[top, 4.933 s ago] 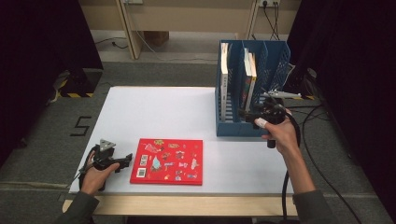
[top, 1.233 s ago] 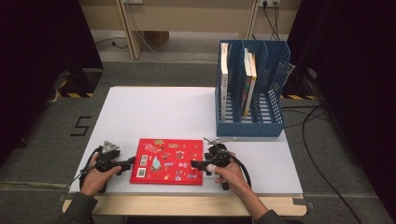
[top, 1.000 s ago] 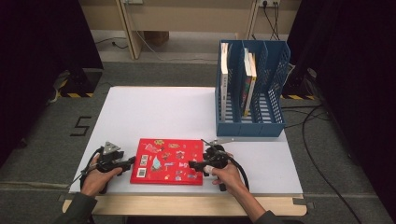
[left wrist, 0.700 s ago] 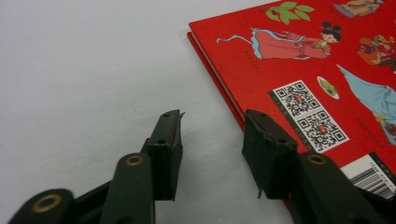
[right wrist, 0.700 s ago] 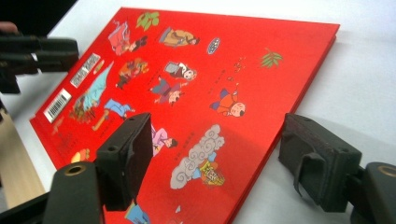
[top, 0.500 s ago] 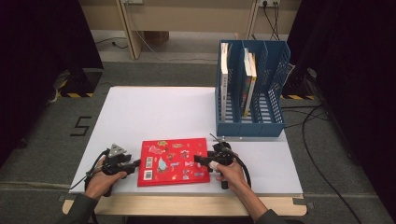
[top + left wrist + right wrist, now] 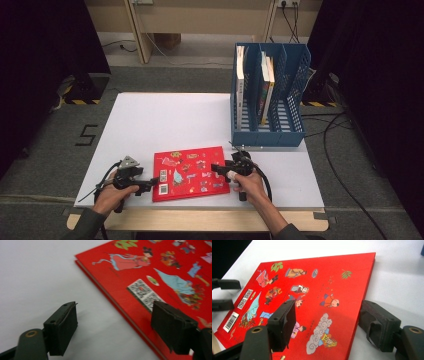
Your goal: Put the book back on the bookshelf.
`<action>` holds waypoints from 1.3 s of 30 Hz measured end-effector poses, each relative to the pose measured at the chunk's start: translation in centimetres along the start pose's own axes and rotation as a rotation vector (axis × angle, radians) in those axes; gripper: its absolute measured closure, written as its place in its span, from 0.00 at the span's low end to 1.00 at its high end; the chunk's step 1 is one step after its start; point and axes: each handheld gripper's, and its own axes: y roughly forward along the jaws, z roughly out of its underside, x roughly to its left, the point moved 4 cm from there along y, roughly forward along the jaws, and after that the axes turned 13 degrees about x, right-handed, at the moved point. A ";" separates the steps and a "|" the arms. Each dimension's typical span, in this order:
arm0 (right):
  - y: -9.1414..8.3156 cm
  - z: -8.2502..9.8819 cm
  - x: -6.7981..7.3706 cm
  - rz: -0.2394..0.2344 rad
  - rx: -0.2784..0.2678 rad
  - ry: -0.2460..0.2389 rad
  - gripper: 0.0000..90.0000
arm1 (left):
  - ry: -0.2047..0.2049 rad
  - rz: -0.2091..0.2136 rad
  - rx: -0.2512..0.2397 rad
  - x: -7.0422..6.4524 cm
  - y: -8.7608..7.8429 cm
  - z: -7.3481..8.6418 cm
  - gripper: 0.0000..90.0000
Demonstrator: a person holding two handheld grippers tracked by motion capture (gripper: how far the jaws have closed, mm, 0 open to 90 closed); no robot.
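The red book (image 7: 188, 172) lies flat near the desk's (image 7: 165, 120) front edge, slid a little toward the blue file rack (image 7: 270, 100) compared with a moment ago. The left gripper (image 7: 150, 182) has just let its jaws spring wide, straddling the book's left edge without pressing it. The right gripper (image 7: 216, 167) has been narrowing, jaws either side of the right edge, not visibly clamped, so it looks set to take over.

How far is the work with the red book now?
Done: two slots of the blue rack already hold books. In hand: the red book lies flat on the table. The left gripper has just opened, its jaws astride the book's edge without pressing; the right gripper stands open over the opposite edge. Left: probably to grip the book, lift it and stand it in the rack.
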 end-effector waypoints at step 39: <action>-1.8 -1.9 0.5 -0.059 -0.034 0.093 0.41 | 0.095 0.113 0.028 -2.1 0.5 -0.1 0.14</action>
